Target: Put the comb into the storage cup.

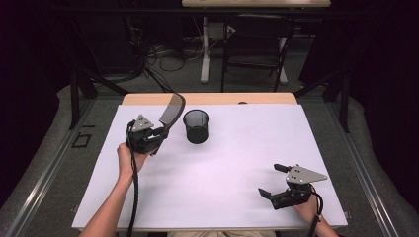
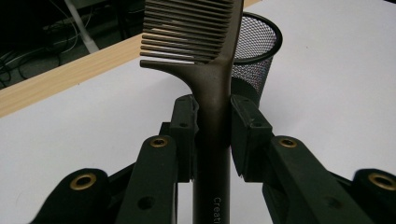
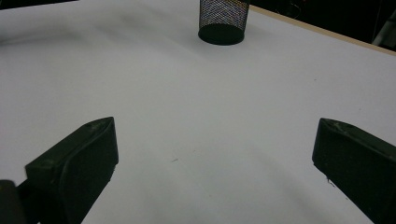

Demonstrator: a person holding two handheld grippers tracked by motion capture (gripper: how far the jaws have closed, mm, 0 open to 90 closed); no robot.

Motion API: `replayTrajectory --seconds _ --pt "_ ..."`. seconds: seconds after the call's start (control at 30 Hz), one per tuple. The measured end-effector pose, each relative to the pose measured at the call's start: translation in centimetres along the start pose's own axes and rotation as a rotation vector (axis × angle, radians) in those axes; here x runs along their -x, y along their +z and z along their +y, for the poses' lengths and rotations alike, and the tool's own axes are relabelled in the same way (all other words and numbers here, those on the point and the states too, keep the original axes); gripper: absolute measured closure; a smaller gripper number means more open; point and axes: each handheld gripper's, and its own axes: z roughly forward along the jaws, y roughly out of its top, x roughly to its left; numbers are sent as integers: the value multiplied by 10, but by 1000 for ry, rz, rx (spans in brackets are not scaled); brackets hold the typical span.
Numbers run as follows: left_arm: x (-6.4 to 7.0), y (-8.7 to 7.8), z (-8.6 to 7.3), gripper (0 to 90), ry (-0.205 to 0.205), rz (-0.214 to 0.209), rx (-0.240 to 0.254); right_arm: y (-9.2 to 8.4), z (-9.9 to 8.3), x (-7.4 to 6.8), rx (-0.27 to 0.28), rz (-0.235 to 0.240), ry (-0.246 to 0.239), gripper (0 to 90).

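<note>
Gripping the comb (image 2: 212, 93) by its handle, the left gripper (image 1: 157, 134) held it lifted off the surface, toothed end pointing up and away, just beside the black mesh cup (image 1: 196, 126). Its fingers (image 2: 184, 126) were clamped on the handle from both sides, low on the shaft below the teeth, which left the toothed end free and the handle end buried between them. That hold looked suited to carrying the comb over the cup's open mouth and standing it inside, though the handle end would have to lead or the comb go in teeth first.

The right gripper (image 1: 277, 180) waited well apart near the front right of the surface, fingers (image 3: 77, 163) spread wide with nothing between them, seemingly kept out of the way.

A white sheet covered the surface (image 1: 237, 163), with a wooden edge showing along the far side. Beyond it the room was dim, with loose cables (image 1: 163, 57) on the floor and the legs of a stand (image 1: 205, 49) and a dark frame.
</note>
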Motion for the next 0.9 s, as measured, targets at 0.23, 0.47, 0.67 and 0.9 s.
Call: replayTrajectory --seconds 0.23,0.47,0.67,0.9 --pt "2 2 8 728 21 -3 0 1 0 0 -2 3 2 0" --pt "2 4 12 729 18 -2 19 0 0 0 2 0 -2 1" --pt "2 8 15 729 17 -3 29 0 0 0 -2 2 0 0" --pt "1 13 22 730 14 -3 51 0 0 0 -1 -1 0 0"
